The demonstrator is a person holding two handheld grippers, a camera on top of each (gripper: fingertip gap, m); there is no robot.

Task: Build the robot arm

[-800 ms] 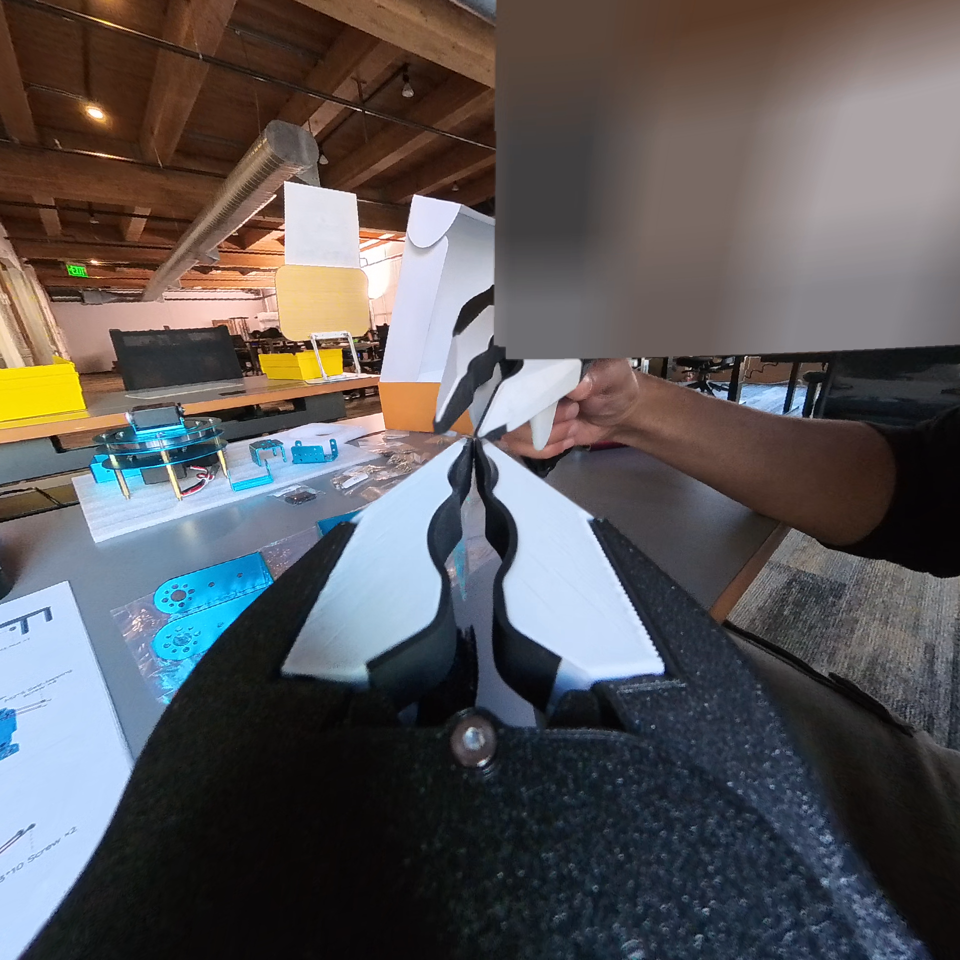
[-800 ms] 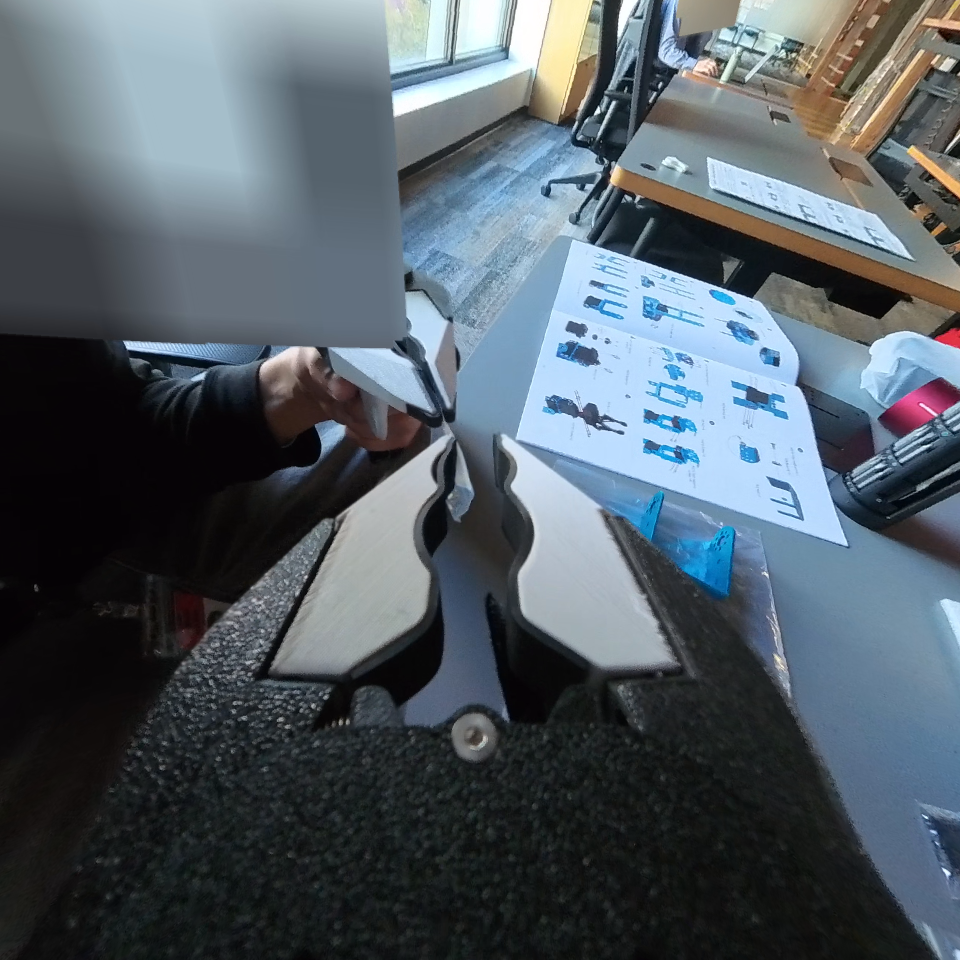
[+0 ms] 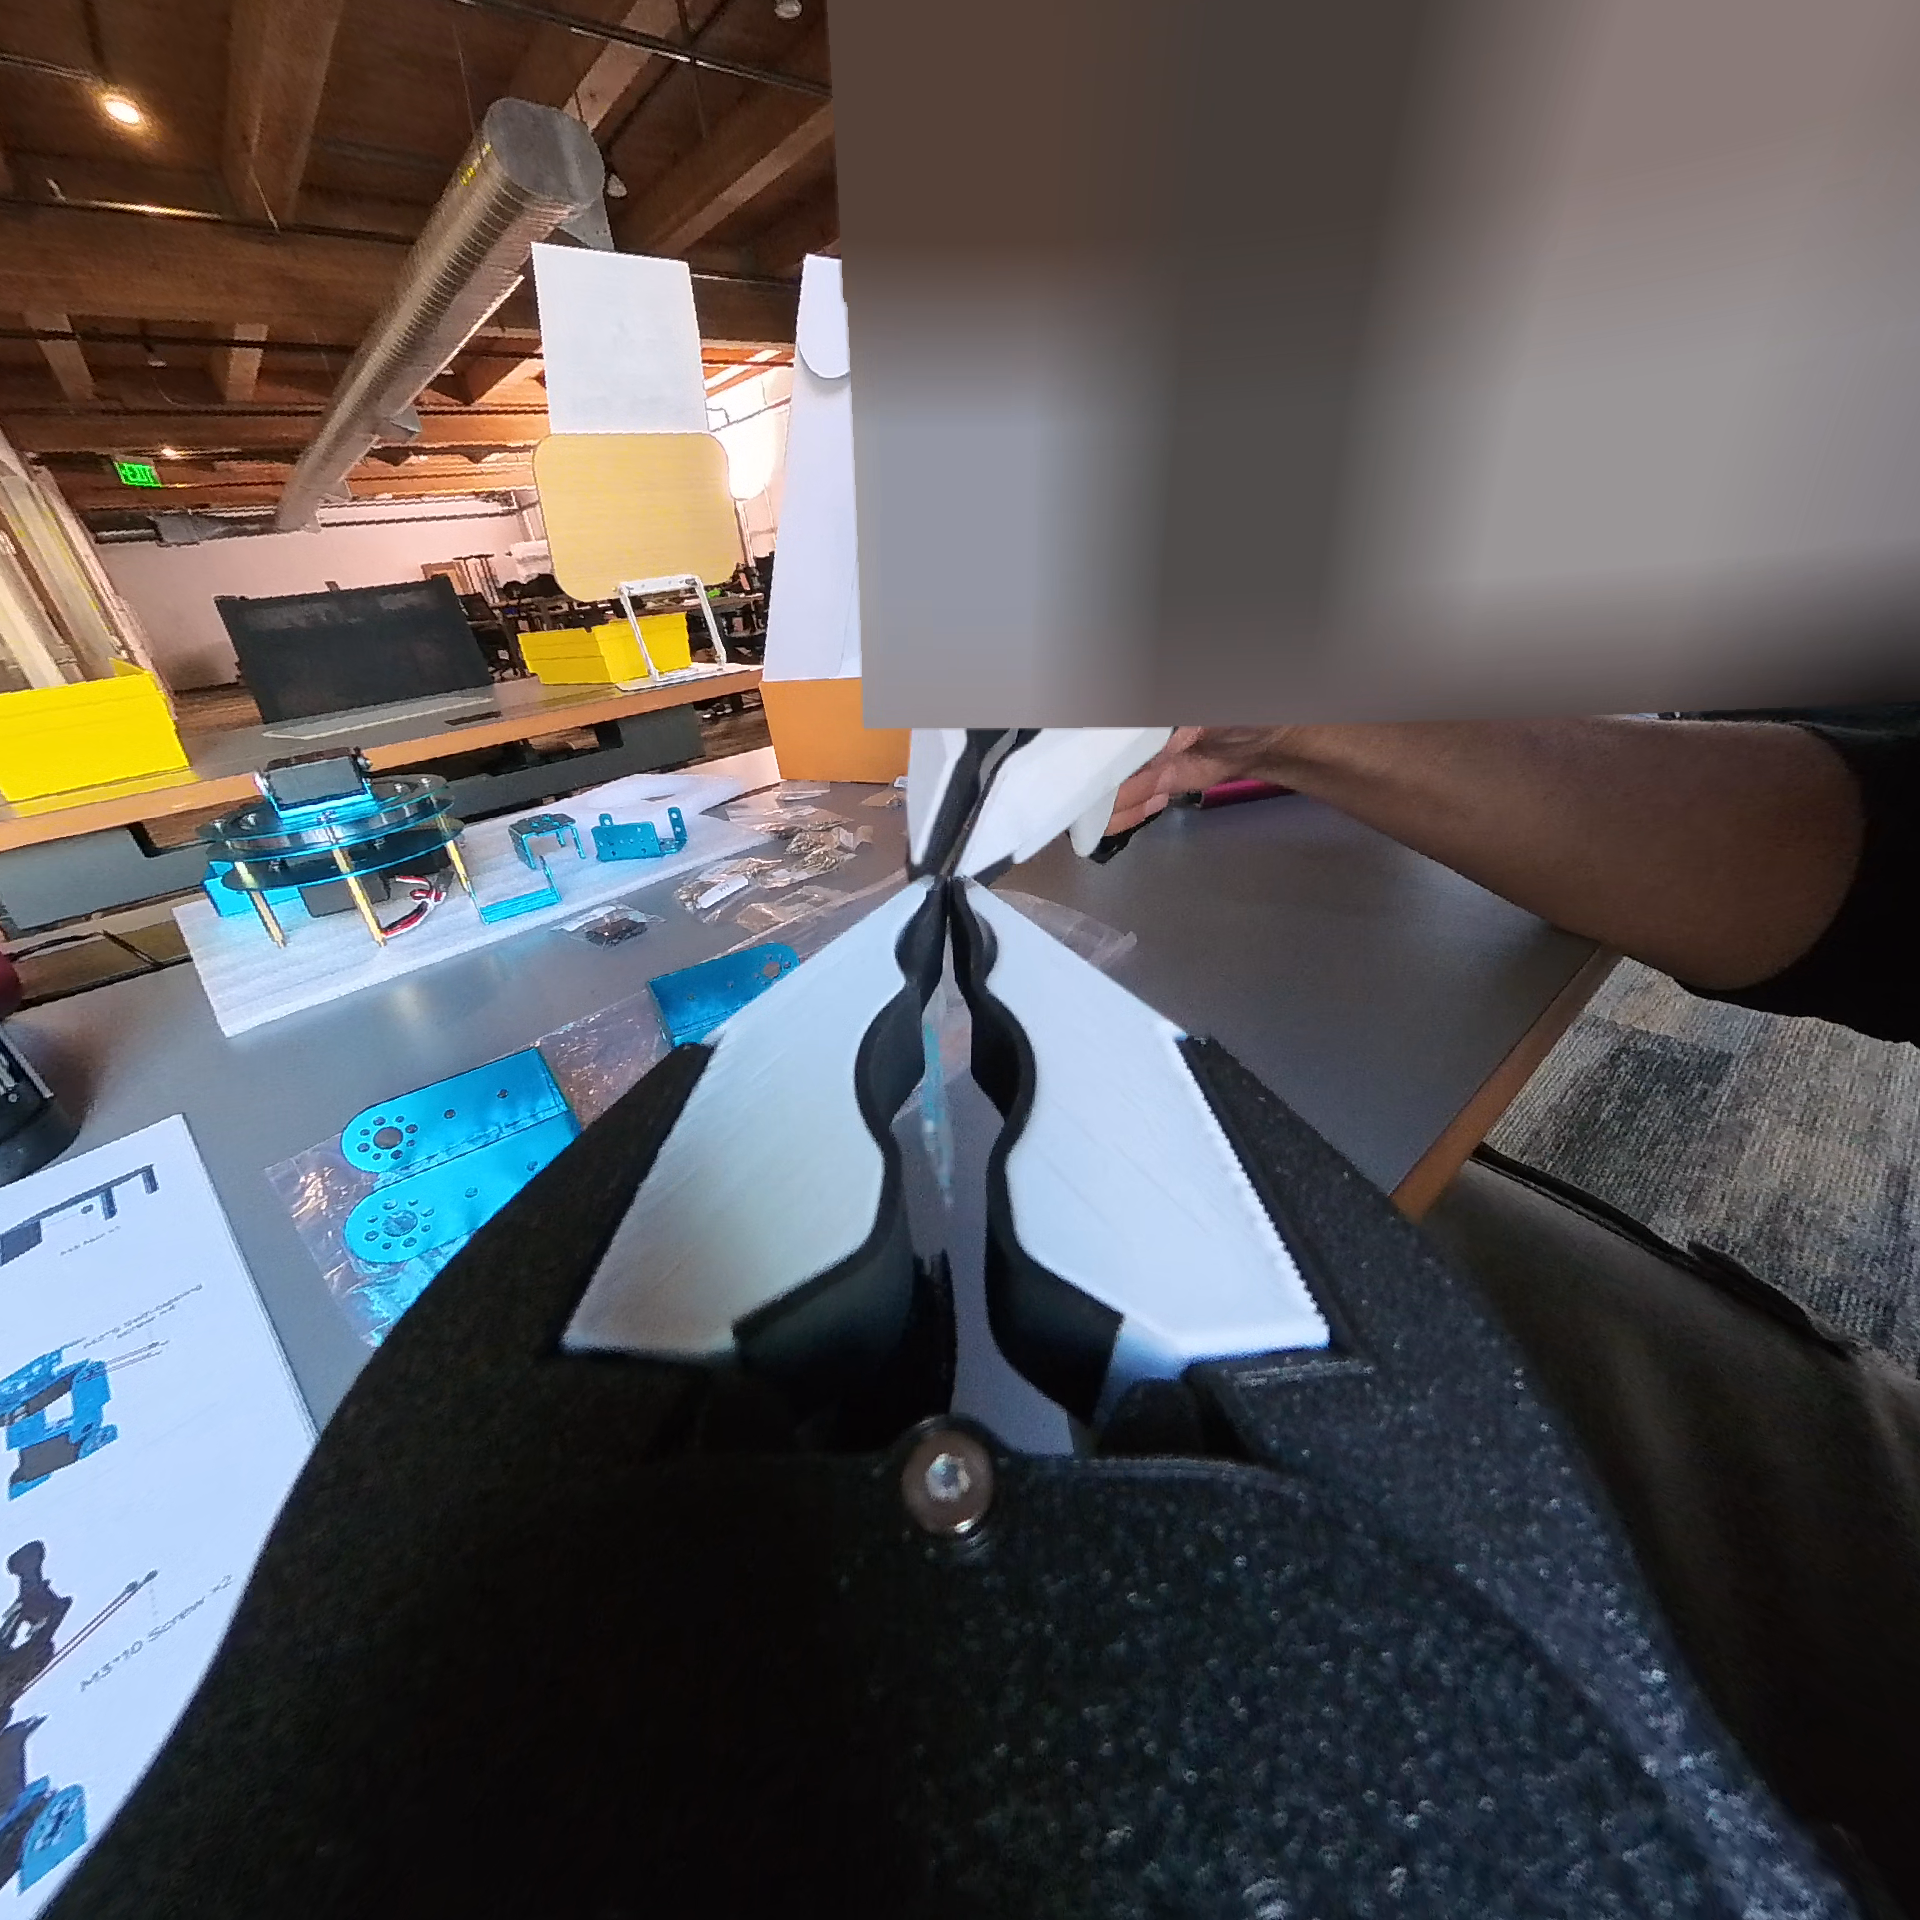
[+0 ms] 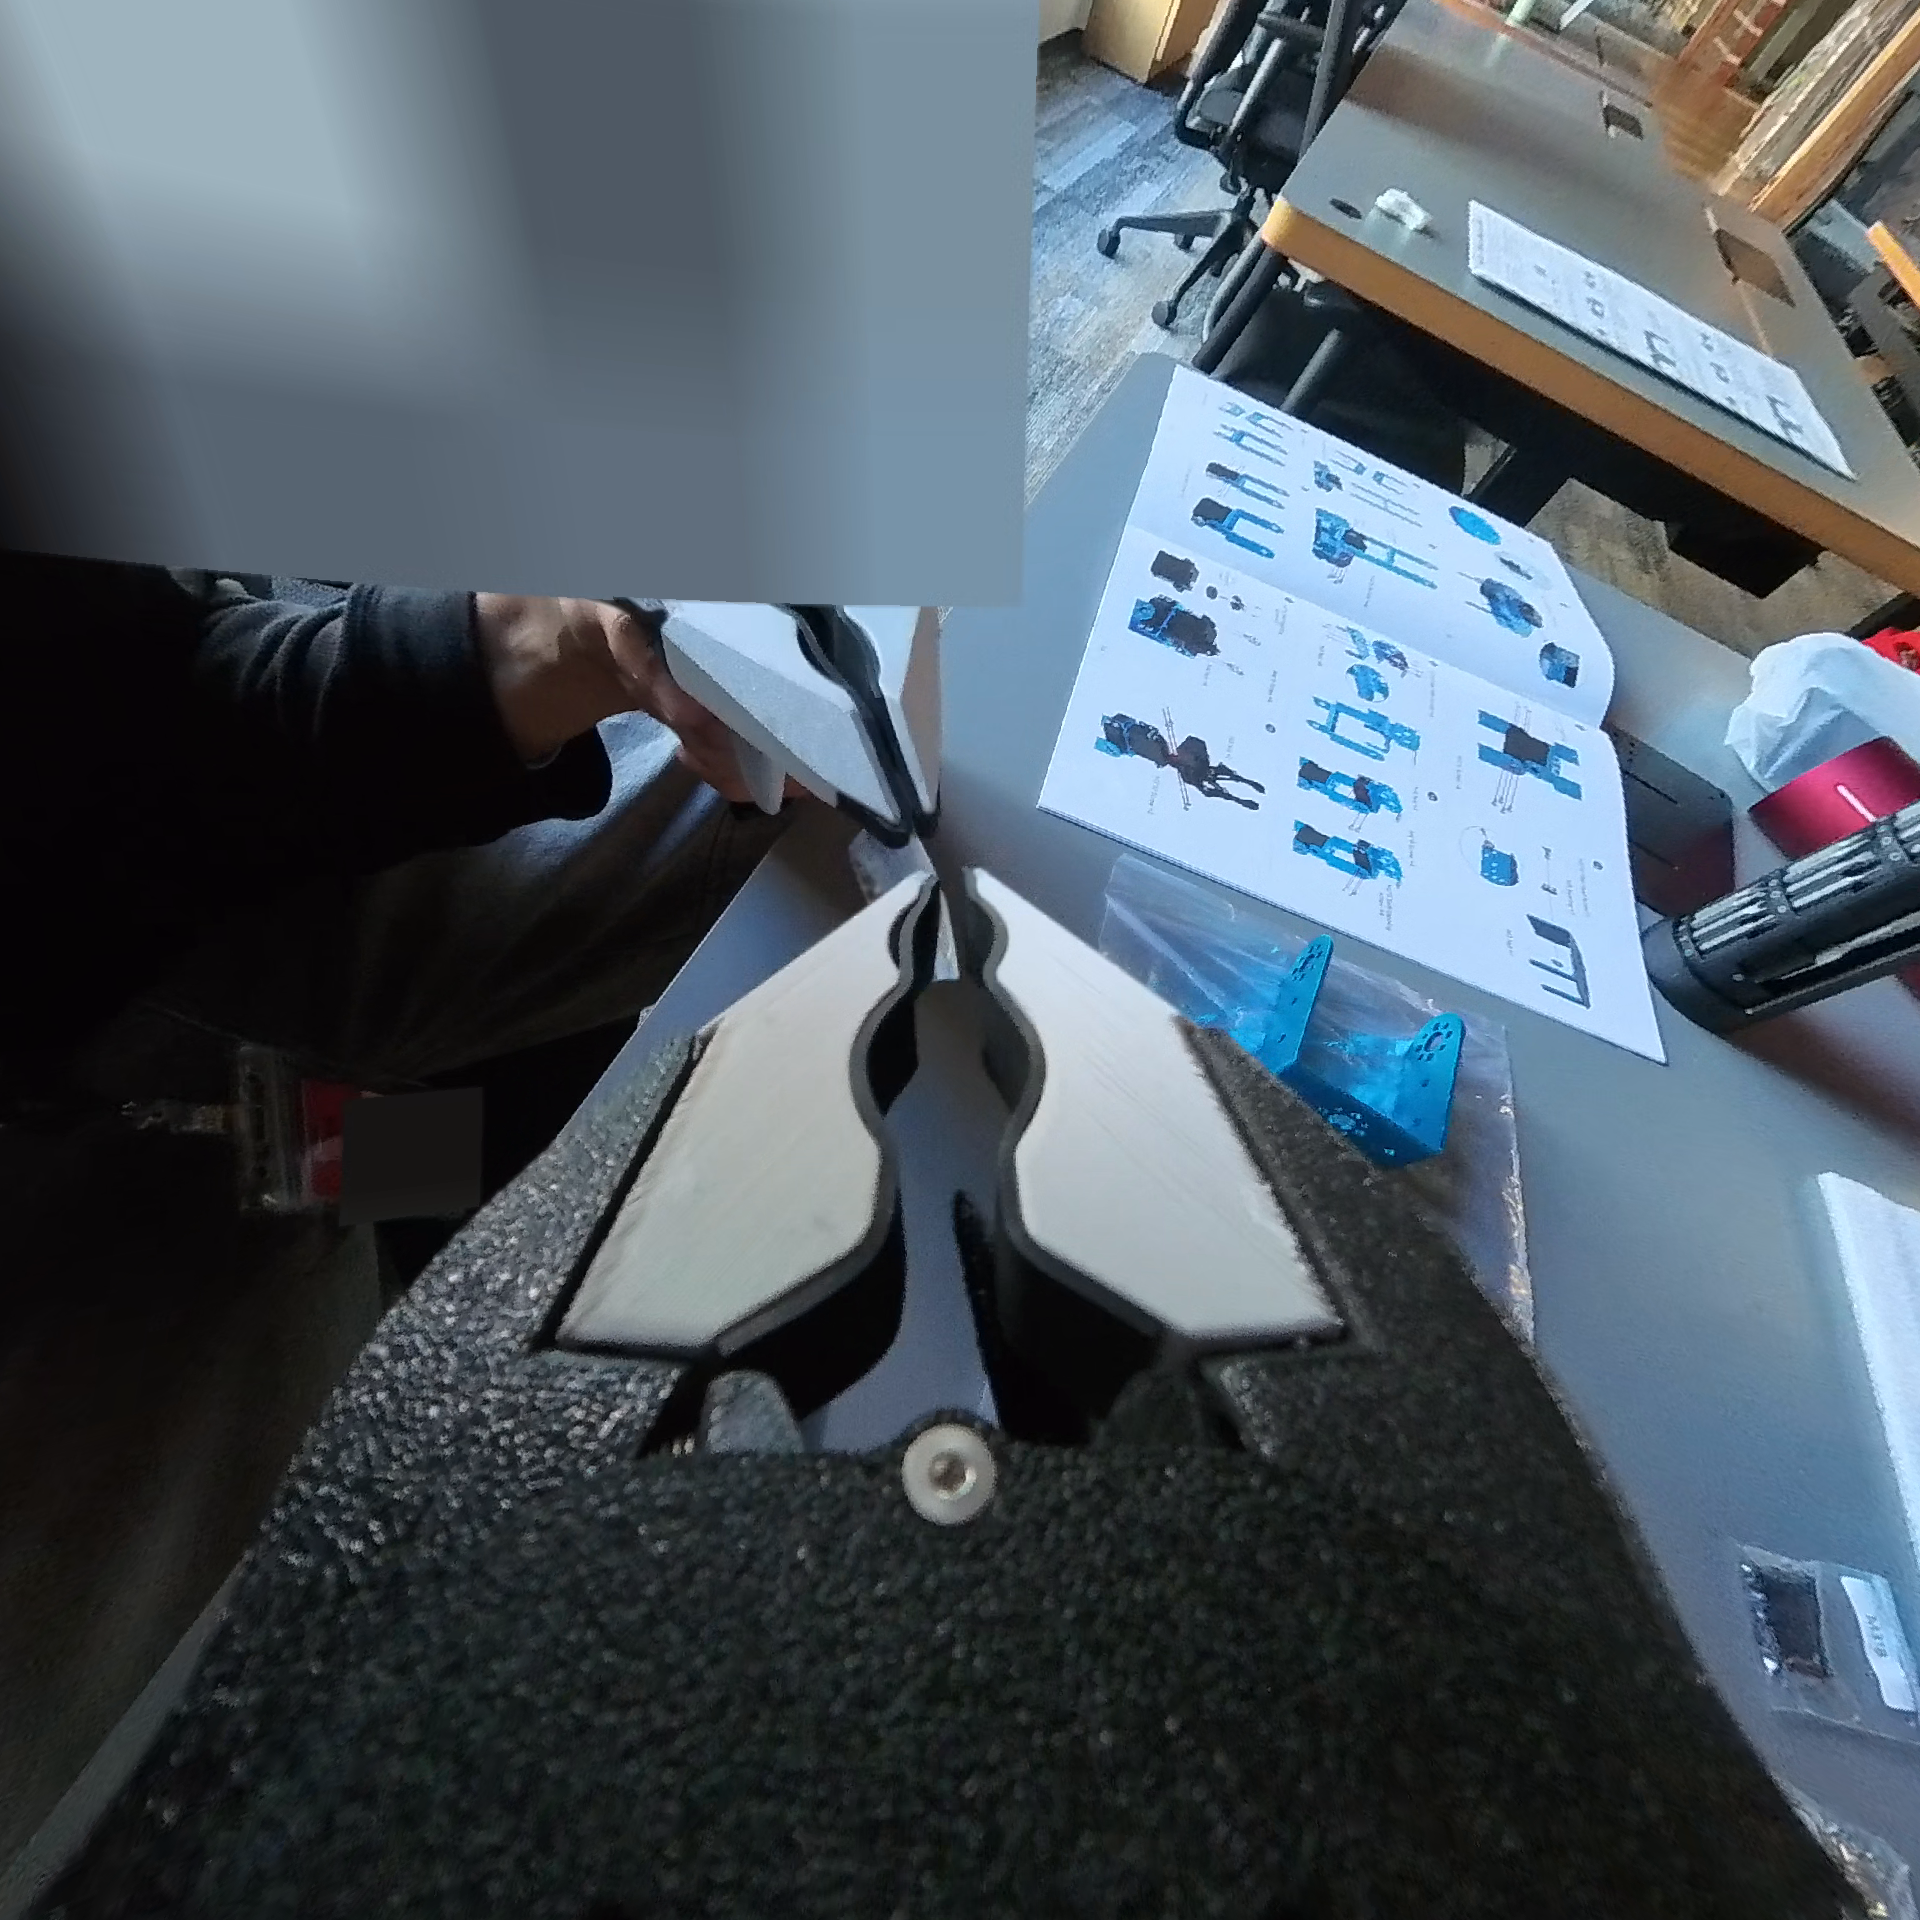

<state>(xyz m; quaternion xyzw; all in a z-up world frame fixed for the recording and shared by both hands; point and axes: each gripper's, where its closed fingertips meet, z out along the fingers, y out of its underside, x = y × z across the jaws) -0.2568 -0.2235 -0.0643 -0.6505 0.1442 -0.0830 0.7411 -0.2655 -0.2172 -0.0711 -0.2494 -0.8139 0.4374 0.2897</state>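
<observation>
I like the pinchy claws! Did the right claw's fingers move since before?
Yes. The right gripper has closed: both fingers slid inward toward the line above its mount screw, pinching a clear plastic bag.

Thin clear plastic bag (image 3: 935, 1081), edge-on, aloft

left gripper (image 3: 948, 883): white fingers, black pads, black speckled body; right gripper (image 4: 951, 881) alike. desk (image 3: 1299, 935) grey with tan edge; brackets (image 4: 1351, 1070) blue in clear bag; manual (image 4: 1351, 707) white with blue and black figures. bins (image 3: 83, 727) yellow.
</observation>
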